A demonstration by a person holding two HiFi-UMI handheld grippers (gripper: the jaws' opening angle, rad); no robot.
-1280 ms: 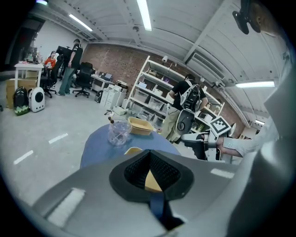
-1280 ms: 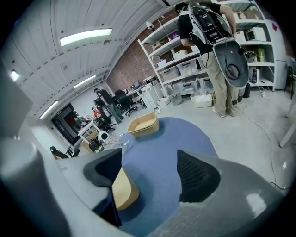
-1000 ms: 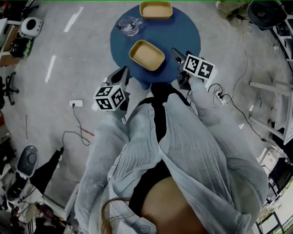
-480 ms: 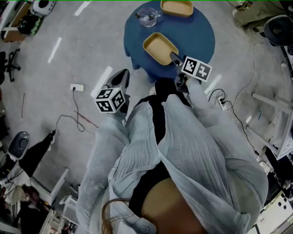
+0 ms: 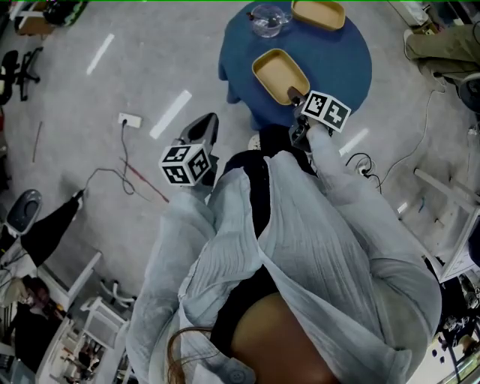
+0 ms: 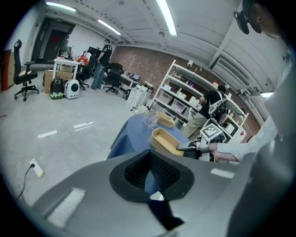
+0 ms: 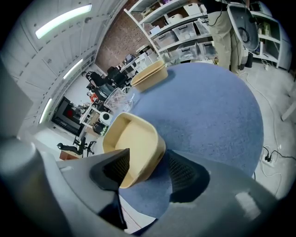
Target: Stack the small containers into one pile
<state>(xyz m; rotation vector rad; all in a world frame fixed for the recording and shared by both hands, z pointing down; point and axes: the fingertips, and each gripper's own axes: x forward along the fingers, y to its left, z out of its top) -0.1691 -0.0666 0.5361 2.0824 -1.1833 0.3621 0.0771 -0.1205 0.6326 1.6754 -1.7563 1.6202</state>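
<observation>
Two tan containers stand apart on a round blue table [image 5: 337,60]: the near one [image 5: 279,73] [image 7: 136,143] and a far one [image 5: 318,13] [image 7: 149,76]. My right gripper [image 5: 295,96] [image 7: 148,161] straddles the near container's closest wall. One finger is inside the container and the other [image 7: 185,173] is outside, with a gap still showing at the outer pad. Its jaws are closing. My left gripper [image 5: 202,129] [image 6: 149,159] hangs over the floor left of the table, shut and empty. In its view I also see the near container [image 6: 165,140].
A clear glass bowl [image 5: 268,19] [image 7: 121,98] sits on the table between the containers, toward the far left. A power strip [image 5: 129,119] and cables lie on the floor at left. Shelving and office chairs stand beyond the table.
My right gripper has moved forward and left from beside the near container onto its closest wall, and its jaws have narrowed. The left gripper has stayed about where it was.
</observation>
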